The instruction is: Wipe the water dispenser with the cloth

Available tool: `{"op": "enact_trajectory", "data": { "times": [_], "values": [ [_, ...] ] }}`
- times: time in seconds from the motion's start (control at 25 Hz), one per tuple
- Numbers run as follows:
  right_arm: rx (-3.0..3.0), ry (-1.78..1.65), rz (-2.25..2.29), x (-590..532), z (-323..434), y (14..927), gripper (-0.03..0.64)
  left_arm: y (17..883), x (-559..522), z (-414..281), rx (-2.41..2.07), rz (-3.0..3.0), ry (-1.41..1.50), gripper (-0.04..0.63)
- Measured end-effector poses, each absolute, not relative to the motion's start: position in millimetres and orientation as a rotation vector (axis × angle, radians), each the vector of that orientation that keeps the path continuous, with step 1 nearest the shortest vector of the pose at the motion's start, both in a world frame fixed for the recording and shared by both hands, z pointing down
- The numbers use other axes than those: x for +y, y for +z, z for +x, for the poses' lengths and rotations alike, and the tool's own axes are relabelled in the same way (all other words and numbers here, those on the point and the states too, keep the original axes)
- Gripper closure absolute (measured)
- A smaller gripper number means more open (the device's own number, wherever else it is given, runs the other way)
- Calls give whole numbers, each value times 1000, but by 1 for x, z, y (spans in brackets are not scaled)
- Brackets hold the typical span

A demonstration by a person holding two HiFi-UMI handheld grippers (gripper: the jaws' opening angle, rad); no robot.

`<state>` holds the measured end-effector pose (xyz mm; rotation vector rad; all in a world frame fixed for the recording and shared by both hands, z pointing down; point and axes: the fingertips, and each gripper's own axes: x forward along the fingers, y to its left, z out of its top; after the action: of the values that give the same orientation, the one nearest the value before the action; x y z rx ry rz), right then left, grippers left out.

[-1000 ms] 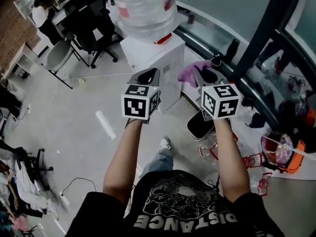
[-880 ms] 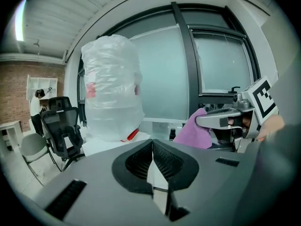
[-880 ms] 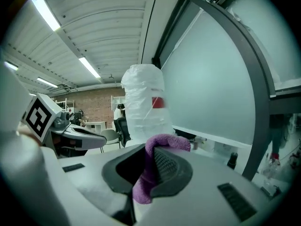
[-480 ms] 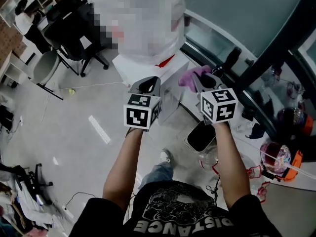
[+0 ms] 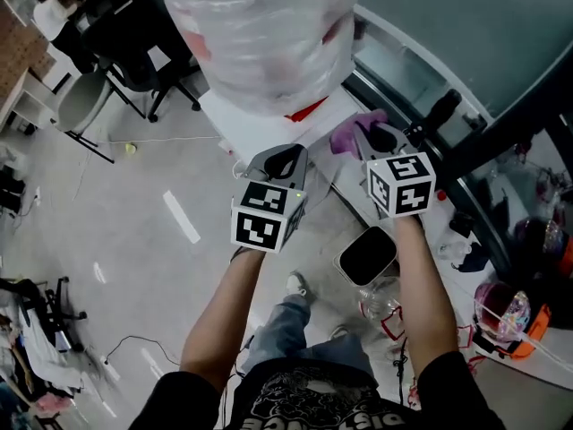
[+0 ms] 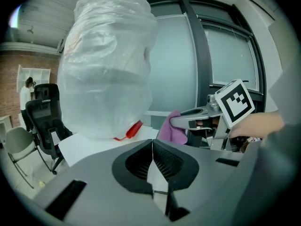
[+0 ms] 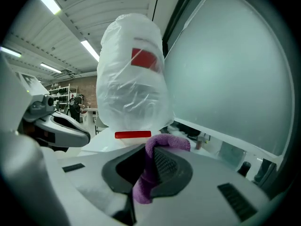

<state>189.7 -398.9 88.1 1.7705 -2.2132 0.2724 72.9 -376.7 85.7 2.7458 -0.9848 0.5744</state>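
Note:
The white water dispenser (image 5: 269, 124) stands ahead of me, its big bottle (image 5: 260, 30) wrapped in clear plastic with a red band (image 7: 133, 134) at the neck. My right gripper (image 5: 369, 139) is shut on a purple cloth (image 5: 351, 133), held just above the dispenser's right top edge; the cloth (image 7: 150, 171) folds over the jaws. My left gripper (image 5: 282, 159) is shut with nothing in it, close to the dispenser's front. In the left gripper view, the bottle (image 6: 110, 79) fills the left and the cloth (image 6: 170, 128) shows at the right.
A black bin (image 5: 369, 256) sits on the floor right of the dispenser. Dark window frames (image 5: 501, 124) and a sill with clutter run along the right. Office chairs (image 5: 116, 34) stand at upper left. Cables (image 5: 134, 343) lie on the grey floor.
The view has closed in on the dispenser. Both grippers moved forward, and the right one with the cloth now sits at the dispenser's top right edge.

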Motion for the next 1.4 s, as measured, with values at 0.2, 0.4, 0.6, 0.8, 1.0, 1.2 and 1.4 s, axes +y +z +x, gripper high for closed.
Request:
{"op": "enact_trajectory", "data": {
  "times": [0.2, 0.4, 0.6, 0.8, 1.0, 1.2, 1.4],
  "values": [
    [-2270, 208, 1721, -406, 191, 105, 584, 117, -357, 87, -1004, 2736, 570, 569],
    [-2335, 176, 1702, -404, 187, 126, 584, 151, -345, 93, -1039, 2718, 553, 569],
    [-2385, 136, 1686, -400, 184, 151, 584, 187, -339, 98, -1070, 2718, 535, 569],
    [-2416, 85, 1671, -399, 185, 179, 584, 224, -338, 102, -1103, 2718, 515, 569],
    [-2431, 26, 1654, -400, 184, 213, 584, 265, -339, 102, -1138, 2720, 496, 569],
    [-2444, -9, 1633, -399, 181, 251, 584, 307, -346, 99, -1169, 2726, 476, 569],
    [-2458, -34, 1612, -398, 183, 293, 584, 353, -354, 98, -1207, 2723, 484, 569]
  ]
}}
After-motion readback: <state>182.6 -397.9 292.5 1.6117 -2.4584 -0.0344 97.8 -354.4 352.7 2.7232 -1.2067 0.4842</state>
